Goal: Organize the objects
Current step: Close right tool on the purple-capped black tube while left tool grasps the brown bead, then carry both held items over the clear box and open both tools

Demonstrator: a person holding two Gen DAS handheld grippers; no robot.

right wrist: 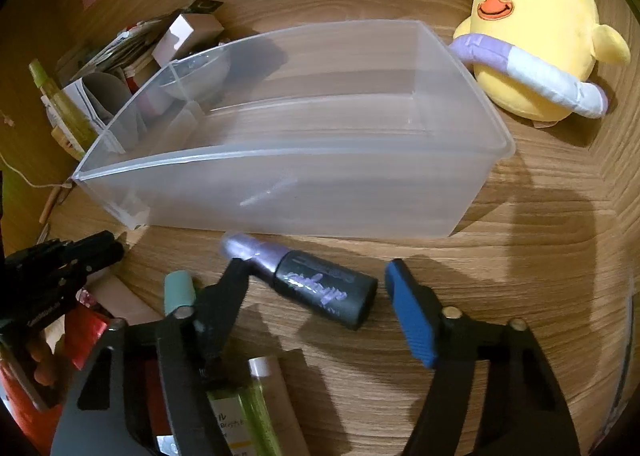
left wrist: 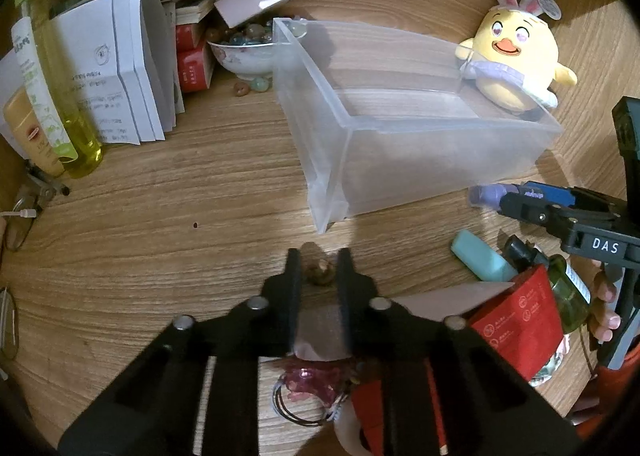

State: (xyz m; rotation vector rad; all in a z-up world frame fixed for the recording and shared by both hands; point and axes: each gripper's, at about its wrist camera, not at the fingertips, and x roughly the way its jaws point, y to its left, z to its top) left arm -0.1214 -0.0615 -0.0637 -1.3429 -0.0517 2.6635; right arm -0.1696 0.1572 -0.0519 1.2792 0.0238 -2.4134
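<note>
My left gripper [left wrist: 320, 262] points down at the wooden table, shut on a small brown bead [left wrist: 321, 273] that lies just in front of the clear plastic bin [left wrist: 400, 160]. My right gripper [right wrist: 316, 276] straddles a dark bottle with a purple cap [right wrist: 320, 288] lying on its side before the bin [right wrist: 280, 154]. Its black finger touches the purple cap, while the blue pad [right wrist: 408, 312] stands a little clear of the bottle's base. The left wrist view shows that gripper [left wrist: 520, 196] at the right, with the purple cap [left wrist: 486, 194] poking out. Nothing lies in the bin.
A yellow plush chick [left wrist: 516, 56] sits behind the bin's right end. At the back left are a bowl of marbles [left wrist: 248, 52], folded papers [left wrist: 120, 76] and a yellow bottle [left wrist: 76, 128]. A teal tube [left wrist: 480, 256], red packet [left wrist: 520, 320] and green bottle [left wrist: 568, 296] crowd the near right.
</note>
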